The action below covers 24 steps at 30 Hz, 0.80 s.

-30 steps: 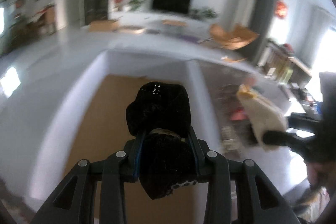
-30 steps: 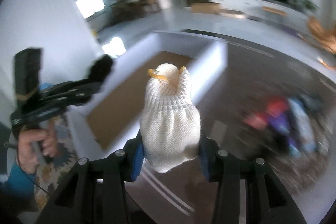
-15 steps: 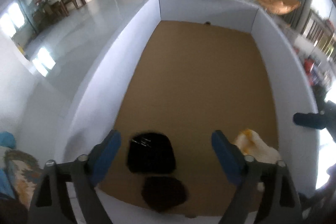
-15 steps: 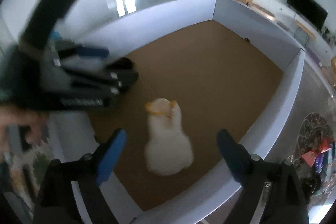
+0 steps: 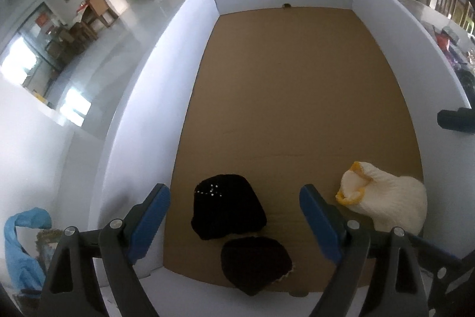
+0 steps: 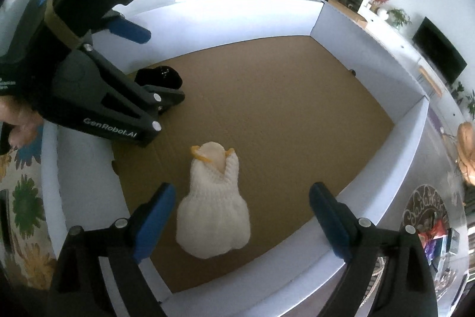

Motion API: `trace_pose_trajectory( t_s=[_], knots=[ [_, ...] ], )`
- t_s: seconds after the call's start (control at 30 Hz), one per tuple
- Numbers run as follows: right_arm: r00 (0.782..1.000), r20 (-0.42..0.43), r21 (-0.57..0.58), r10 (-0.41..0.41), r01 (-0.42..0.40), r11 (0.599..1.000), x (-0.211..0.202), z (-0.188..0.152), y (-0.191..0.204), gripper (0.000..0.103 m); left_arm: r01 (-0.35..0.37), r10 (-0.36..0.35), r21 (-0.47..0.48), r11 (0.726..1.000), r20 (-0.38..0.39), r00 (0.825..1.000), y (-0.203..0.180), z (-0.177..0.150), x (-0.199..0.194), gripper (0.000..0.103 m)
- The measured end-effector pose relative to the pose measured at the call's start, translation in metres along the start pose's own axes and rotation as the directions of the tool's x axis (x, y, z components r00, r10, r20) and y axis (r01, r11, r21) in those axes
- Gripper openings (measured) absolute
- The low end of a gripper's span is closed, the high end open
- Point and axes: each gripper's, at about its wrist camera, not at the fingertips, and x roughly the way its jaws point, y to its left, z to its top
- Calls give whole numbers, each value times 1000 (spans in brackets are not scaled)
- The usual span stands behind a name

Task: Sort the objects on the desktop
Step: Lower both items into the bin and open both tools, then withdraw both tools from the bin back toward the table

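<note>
Release had been completed on both sides. One second earlier the left gripper (image 5: 234, 222) was clamped on a black knitted item (image 5: 227, 205) and the right gripper (image 6: 242, 223) on a white knitted item (image 6: 212, 213), both carried outside the box (image 5: 190, 28). Half a second earlier both sets of fingers were already apart. At this moment the fingers stood apart and empty. Both items lay on the cardboard floor at the near end of the box, black at left beside a second black item (image 5: 255, 265), white at right. This deposit was judged complete; remaining objects still required sorting.
</note>
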Motion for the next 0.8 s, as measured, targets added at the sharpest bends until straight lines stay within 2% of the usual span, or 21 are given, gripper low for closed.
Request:
trace_pose_trajectory(
  t_s=[0.07,0.17,0.3,0.4,0.5,0.6,0.7,0.8],
  knots=[
    [1000,11,-4,-3,3,1000,0,0,-1,92,2,-2,-8,1000,30,1000,2,0,-6,89],
    [998,62,43,0,-3,999,-8,2,-10,92,28,-20,-88,996,89,996,12,-3,-14,89],
    [995,99,82,6,-15,997,-27,-2,-27,102,157,-125,-251,955,139,982,32,-3,-19,90],
    [995,101,109,2,-13,994,-38,-7,-44,102,236,-194,-301,924,164,967,36,-1,-23,90],
    [991,136,168,4,-27,985,-54,-20,-65,102,225,-176,-268,937,195,965,23,0,-39,90],
    [980,197,257,-20,-32,966,-72,-49,-95,102,234,-179,-227,945,238,955,4,1,-56,90],
    [971,223,374,-85,-4,927,-89,-101,-127,102,286,-229,-180,941,283,931,-19,3,-76,90],
    [962,198,484,-190,73,872,-94,-161,-164,102,326,-276,-122,938,310,910,-45,3,-97,90]
  ],
)
